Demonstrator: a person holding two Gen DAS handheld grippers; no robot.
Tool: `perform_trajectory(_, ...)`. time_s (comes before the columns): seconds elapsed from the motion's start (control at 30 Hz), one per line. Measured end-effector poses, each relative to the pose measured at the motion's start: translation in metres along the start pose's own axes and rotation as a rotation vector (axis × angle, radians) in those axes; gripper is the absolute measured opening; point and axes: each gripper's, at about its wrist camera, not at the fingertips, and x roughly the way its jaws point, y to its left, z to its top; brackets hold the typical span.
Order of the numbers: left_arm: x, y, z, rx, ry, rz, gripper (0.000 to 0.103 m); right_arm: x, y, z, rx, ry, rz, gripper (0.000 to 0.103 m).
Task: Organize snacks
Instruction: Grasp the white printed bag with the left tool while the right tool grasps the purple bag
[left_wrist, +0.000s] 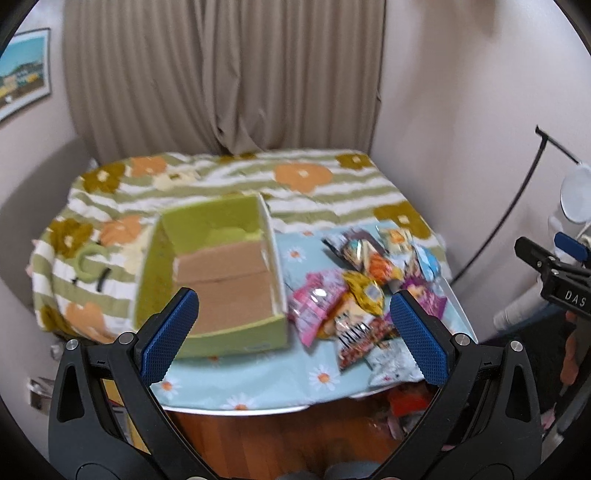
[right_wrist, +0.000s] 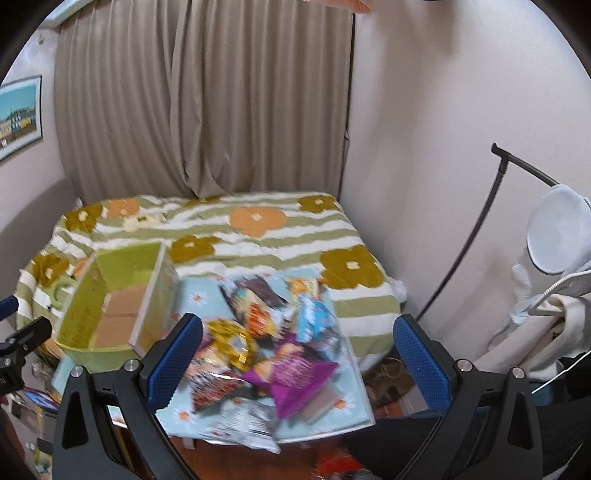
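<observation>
Hovering wide open and empty, the right gripper (right_wrist: 297, 354) is nearer the heap of bright foil snack packets (right_wrist: 266, 343); the open left gripper (left_wrist: 293, 332) faces the empty green cardboard box (left_wrist: 218, 273) just left of the heap.

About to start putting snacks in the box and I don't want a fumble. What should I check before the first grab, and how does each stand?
1. Left claw open, holding nothing: ok.
2. Right claw open, holding nothing: ok.
3. Box open on top, nothing inside: ok.
4. Snacks in a pile beside the box: ok.
5. Packets lying apart for a clean single grab: not ok, they overlap.
6. Pictures sharp enough to aim: not ok, blurred.
</observation>
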Motion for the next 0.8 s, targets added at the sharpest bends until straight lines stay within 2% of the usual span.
perform_trajectory(0.17, 0.037, -0.028, -0.022, -0.033, 0.112, -0.062, 0.103, 0.032, -0.027, -0.023, -0.025, 0.083, 0.021, 0.103)
perform_trajectory(0.23, 0.053, -0.044, -0.031, -0.031, 0.153, -0.060, 0.103, 0.049, -0.038, -0.030, -0.030, 0.115, 0.037, 0.103)
perform_trajectory(0.4, 0.102, -0.086, -0.057, -0.068, 0.267, -0.094, 0.102, 0.095, -0.062, -0.051, -0.032, 0.206, 0.126, 0.103)
perform_trajectory(0.57, 0.148, -0.126, -0.089, -0.058, 0.370, -0.084, 0.102, 0.136, -0.067, -0.063, -0.068, 0.274, 0.208, 0.103)
perform_trajectory(0.8, 0.195, -0.153, -0.117, -0.046, 0.450, -0.037, 0.102, 0.185, -0.053, -0.077, -0.140, 0.344, 0.304, 0.103)
